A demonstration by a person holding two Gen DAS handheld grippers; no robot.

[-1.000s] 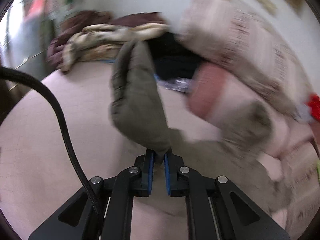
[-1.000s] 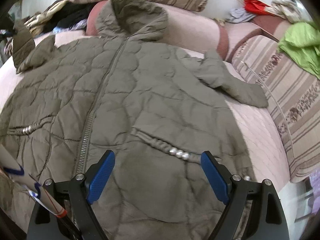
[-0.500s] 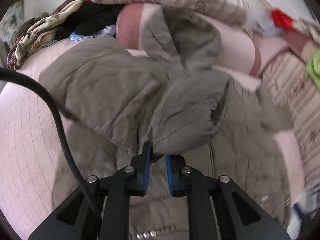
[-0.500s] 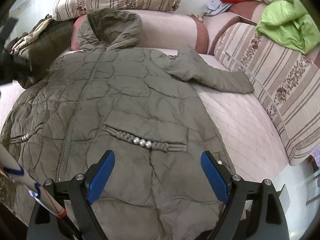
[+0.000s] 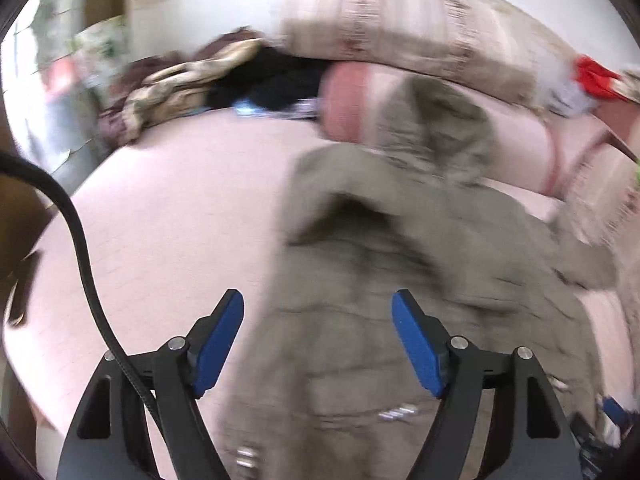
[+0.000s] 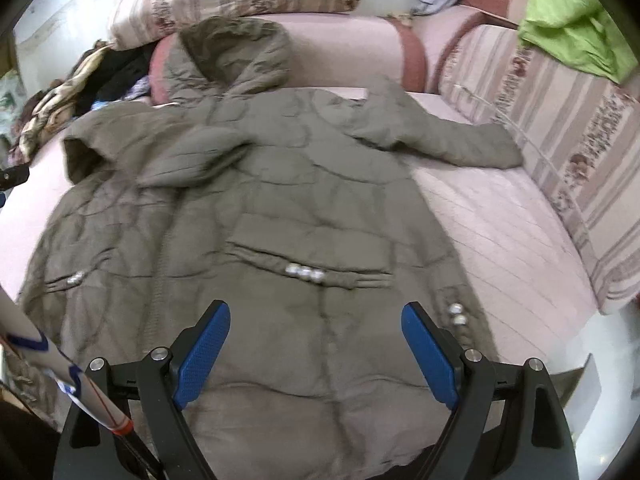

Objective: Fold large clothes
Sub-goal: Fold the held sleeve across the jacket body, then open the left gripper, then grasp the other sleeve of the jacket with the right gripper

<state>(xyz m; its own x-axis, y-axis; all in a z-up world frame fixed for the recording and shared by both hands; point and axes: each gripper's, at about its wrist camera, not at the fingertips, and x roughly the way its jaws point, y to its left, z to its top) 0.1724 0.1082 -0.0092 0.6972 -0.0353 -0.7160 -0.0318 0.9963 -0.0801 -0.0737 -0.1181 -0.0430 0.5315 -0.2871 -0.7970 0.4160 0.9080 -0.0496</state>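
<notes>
The coat (image 6: 280,208) is an olive, quilted, hooded piece, lying front up on the pink bed (image 6: 500,216), spread out ahead of and beneath both tongs. Its hood (image 6: 236,56) rests against the bolster (image 6: 344,52) at the far end, well beyond the right tongs (image 6: 316,354). One sleeve (image 6: 436,136) stretches out flat to the right of those tongs toward the striped cushion (image 6: 560,120); the other sleeve (image 6: 168,152) lies folded in across the chest, its open cuff dark at the far left. A zip runs down the middle, and two pockets carry small pearl-like beads (image 6: 306,272), just ahead of the right tongs. The hem lies under the right tongs. The right tongs stand wide with nothing between their blue pads. The left tongs (image 5: 318,344) have just been opening and now stand wide too, empty, over the coat's left edge, in a blurred view. A pile of clothes (image 5: 192,80) lies far ahead and left of them.
</notes>
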